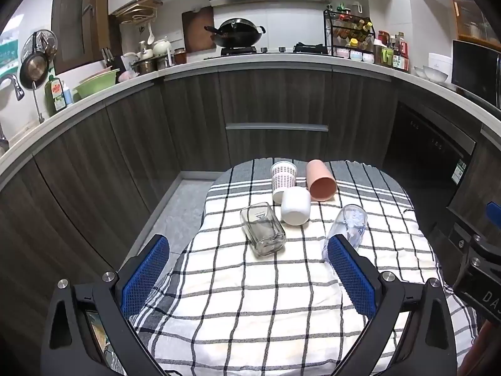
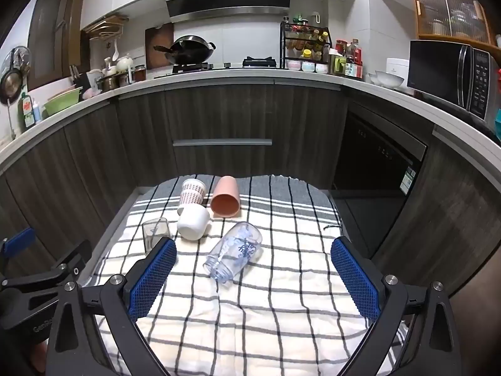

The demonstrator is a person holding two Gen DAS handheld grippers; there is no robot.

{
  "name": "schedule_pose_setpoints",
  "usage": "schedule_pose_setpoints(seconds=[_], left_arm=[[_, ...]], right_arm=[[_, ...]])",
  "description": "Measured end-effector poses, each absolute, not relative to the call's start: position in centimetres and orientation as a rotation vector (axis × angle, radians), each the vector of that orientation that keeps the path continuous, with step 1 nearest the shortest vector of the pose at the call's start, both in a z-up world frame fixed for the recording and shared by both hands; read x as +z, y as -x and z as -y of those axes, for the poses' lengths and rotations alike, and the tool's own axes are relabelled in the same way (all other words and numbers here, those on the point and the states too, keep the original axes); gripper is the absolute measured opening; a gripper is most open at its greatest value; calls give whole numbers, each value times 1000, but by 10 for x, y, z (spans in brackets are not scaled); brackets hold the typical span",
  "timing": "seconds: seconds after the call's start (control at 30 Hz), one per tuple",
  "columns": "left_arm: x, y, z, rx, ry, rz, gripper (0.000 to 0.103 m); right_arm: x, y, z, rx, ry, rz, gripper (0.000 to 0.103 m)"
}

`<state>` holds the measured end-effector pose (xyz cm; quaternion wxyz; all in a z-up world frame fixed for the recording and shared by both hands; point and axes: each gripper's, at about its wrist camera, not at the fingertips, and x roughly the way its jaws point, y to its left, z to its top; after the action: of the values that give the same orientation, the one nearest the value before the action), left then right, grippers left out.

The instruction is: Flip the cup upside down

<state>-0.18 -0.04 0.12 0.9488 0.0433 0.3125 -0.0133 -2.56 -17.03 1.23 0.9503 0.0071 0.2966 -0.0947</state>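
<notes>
Five cups (image 2: 232, 255) lie on their sides, none flipped; we've got left gripper (image 1: 247, 269) and right gripper (image 2: 253, 274) wide open, empty.

5 cups on 1 checked cloth (image 1: 281, 297): 1 patterned cup (image 1: 282, 178), 1 pink cup (image 1: 321, 181), 1 white cup (image 1: 295, 206), 1 square glass (image 1: 262, 233), 1 clear printed cup (image 2: 233, 255)

Left gripper (image 1: 247, 272) in black plastic with triangular cut-outs, silver round screws at the joints, blue mesh-textured pads (image 1: 142, 277), right gripper (image 2: 252, 277) of the same build, blue pads (image 2: 353, 277), white lettering on the black body
</notes>
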Motion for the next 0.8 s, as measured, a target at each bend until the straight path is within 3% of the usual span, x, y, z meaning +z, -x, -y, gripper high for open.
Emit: schedule_pose_setpoints(seconds=[0.8], left_arm=[[-10, -1, -3, -29, -75, -684, 103]], right_arm=[[8, 27, 172, -206, -22, -609, 99]])
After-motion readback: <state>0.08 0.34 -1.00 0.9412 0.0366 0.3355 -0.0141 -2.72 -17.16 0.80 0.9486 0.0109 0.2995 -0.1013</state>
